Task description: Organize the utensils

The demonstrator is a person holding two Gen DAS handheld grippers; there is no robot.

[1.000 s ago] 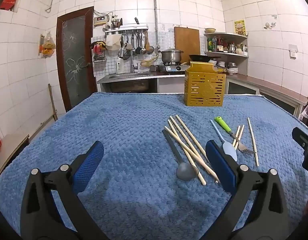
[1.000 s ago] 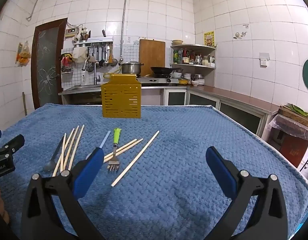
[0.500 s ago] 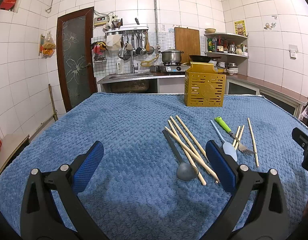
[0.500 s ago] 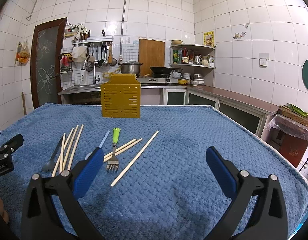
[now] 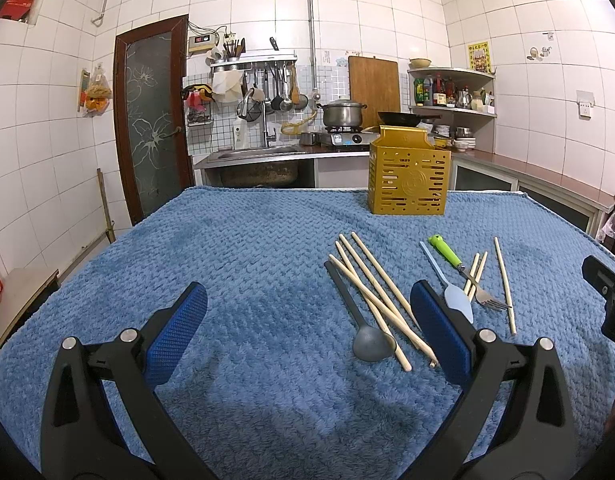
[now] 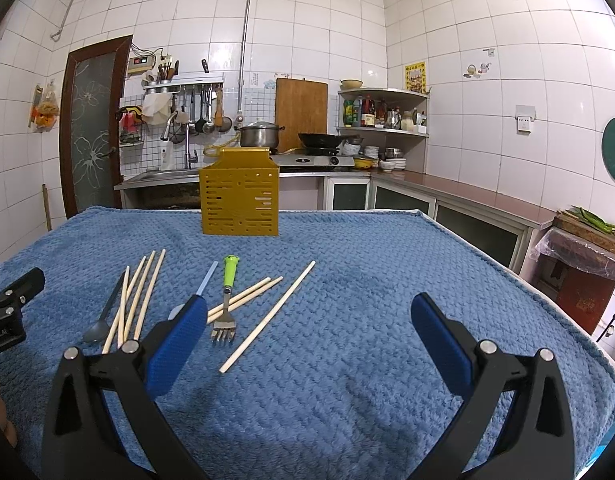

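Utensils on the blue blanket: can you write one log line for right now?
left gripper: open, empty | right gripper: open, empty | utensils: chopsticks, fork, spoons loose | yellow holder: upright

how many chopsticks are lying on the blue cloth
7. Four lie fanned in a bundle beside the dark spoon, two cross under the green-handled fork, and one lies alone on its far side. None looks hidden.

Almost no change: right gripper (image 6: 307, 336) view drifts slightly, yellow holder (image 6: 239, 200) sits a touch left of before.
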